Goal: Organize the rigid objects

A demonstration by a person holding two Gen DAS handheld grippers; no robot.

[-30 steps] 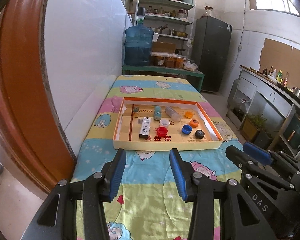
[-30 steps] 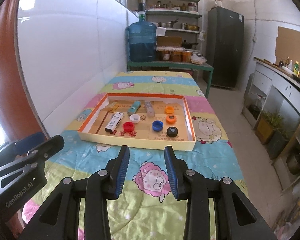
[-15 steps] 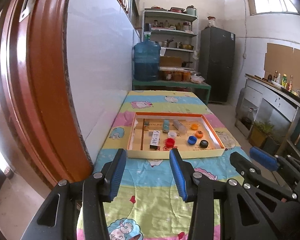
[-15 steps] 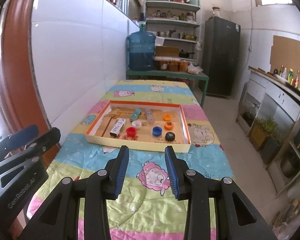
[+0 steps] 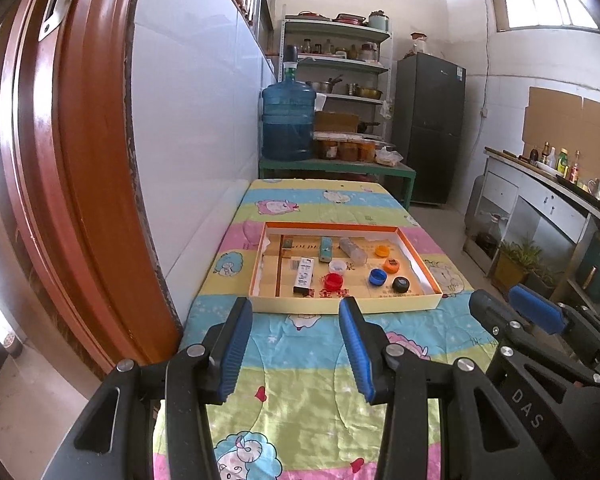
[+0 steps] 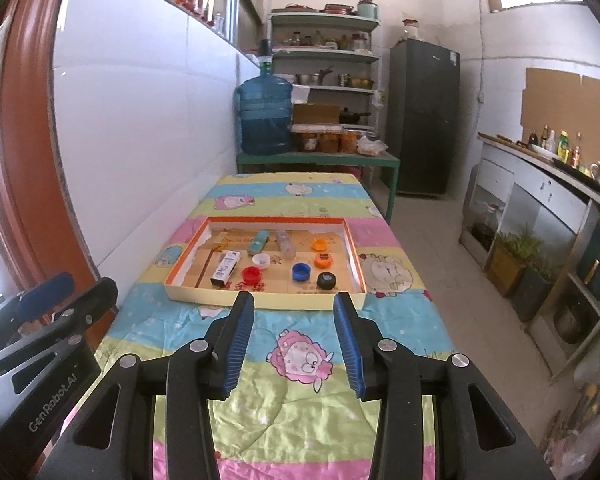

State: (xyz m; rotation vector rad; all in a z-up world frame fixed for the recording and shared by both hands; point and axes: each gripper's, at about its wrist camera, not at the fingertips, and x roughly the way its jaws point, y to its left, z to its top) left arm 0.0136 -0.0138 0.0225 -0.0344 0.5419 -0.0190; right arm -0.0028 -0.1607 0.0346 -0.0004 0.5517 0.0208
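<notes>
A shallow orange-rimmed cardboard tray lies on the cartoon-print cloth. It holds a white box, a teal box, a clear bottle and several bottle caps: red, blue, black, orange. My left gripper hovers open above the cloth, short of the tray's near wall, holding nothing. My right gripper hangs beside it, facing the same tray. Its jaws are opening and nothing is between them.
A white tiled wall and a red-brown door frame run along the left. Beyond the table stand a blue water jug, shelves and a dark fridge. A counter lines the right side.
Both grippers have drawn back and up from the tray, which now looks smaller and farther away. The right jaws stand slightly wider apart.
</notes>
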